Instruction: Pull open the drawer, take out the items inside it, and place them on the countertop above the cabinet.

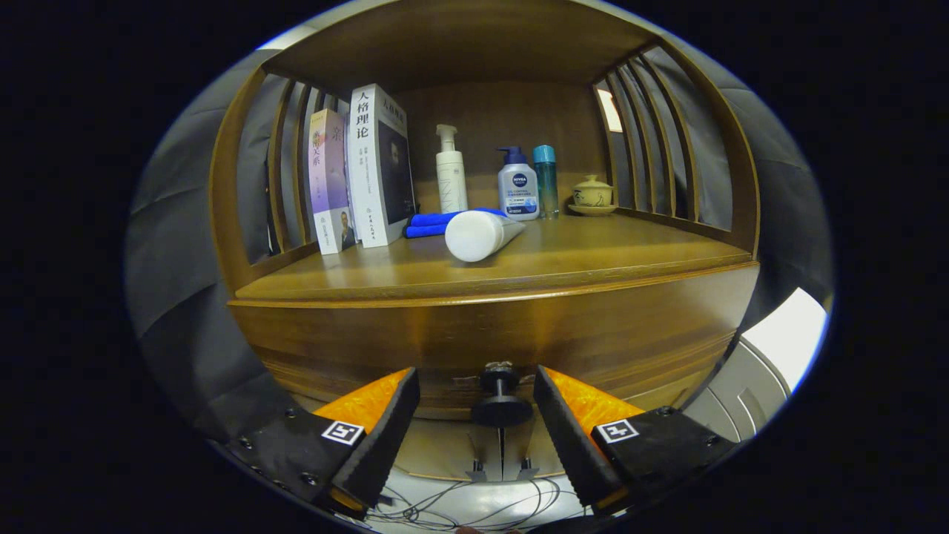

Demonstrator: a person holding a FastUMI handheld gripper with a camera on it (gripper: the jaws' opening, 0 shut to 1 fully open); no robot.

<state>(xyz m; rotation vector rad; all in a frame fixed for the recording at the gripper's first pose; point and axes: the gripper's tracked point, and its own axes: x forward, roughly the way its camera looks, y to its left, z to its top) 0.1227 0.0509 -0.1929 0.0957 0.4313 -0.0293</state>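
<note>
Gripper (474, 415) spread wide, one finger on each side of the drawer knob (500, 397), neither finger touching it. Knob dark and round, standing out from the wooden drawer front (445, 341), just between the fingertips. Drawer appearing closed, front flush under the edge of the bench (593, 259); items inside not visible.

On the bench above the drawer, enclosed by a wooden cabinet (230, 215) with slatted sides and a solid back:
- White tube (478, 233) lying on its side near the middle, cap end turned toward the gripper.
- Blue cloth or roll (437, 222) lying flat just behind and beside the tube, touching the foot of the books.
- Two books upright at the left: a taller white book (378, 167) and a shorter purple-pink book (328, 182) just beside it, leaning slightly against the slats.
- White pump bottle (451, 170) upright near the back wall.
- Short bottle with blue pump (517, 185) upright, right of the white pump bottle, just behind the tube's far end.
- Slim teal bottle (546, 182) upright, just beside the short bottle.
- Small lidded ceramic cup (593, 194) on a saucer, at the back right corner, near the right slats.

Below the drawer front, thin dark cables (460, 508) lying loose on a pale surface between the fingers.
</note>
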